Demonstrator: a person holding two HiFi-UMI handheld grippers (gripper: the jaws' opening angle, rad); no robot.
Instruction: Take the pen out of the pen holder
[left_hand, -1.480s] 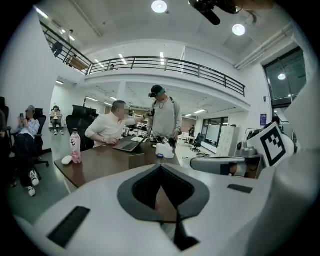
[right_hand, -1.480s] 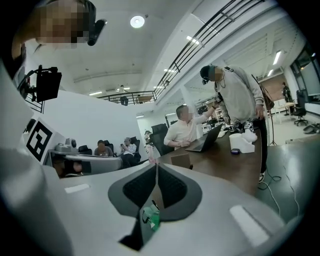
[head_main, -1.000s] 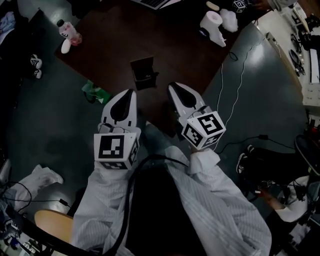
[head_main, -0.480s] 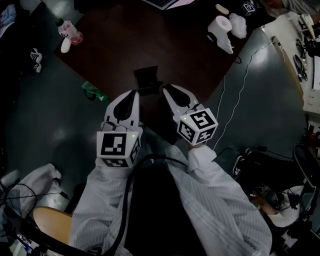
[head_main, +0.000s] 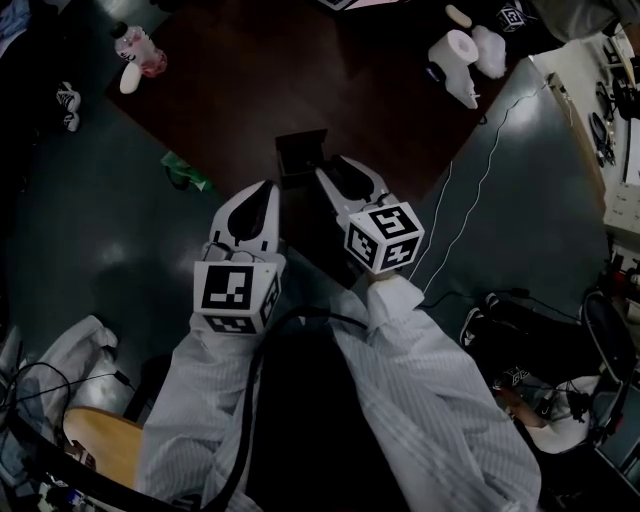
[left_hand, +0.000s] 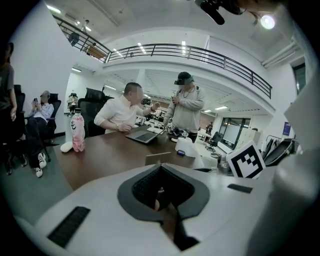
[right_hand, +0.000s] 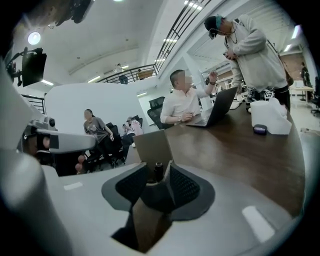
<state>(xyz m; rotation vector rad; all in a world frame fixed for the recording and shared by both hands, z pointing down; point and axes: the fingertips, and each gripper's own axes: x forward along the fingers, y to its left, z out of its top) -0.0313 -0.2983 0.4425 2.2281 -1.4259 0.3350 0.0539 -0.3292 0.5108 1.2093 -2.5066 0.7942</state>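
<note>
The pen holder (head_main: 300, 153) is a small dark square box near the front corner of the brown table (head_main: 250, 90). My right gripper (head_main: 323, 172) has its tips at the holder's right side. In the right gripper view the holder (right_hand: 152, 145) stands just beyond the jaws. A black pen's top (right_hand: 158, 172) pokes up between the pads, which are opening and stand slightly off it. My left gripper (head_main: 264, 188) hangs just left of the holder (left_hand: 157, 158). Its tips (left_hand: 160, 167) meet with nothing held.
A pink bottle (head_main: 138, 50) stands at the table's far left. White items (head_main: 455, 50) and a laptop (left_hand: 145, 135) lie at the far side, where one person sits and another stands. A green scrap (head_main: 185, 173) and a white cable (head_main: 470, 190) lie on the floor.
Both grippers have come down and forward toward the pen holder. The right one moved more, and its tips now sit at the holder.
</note>
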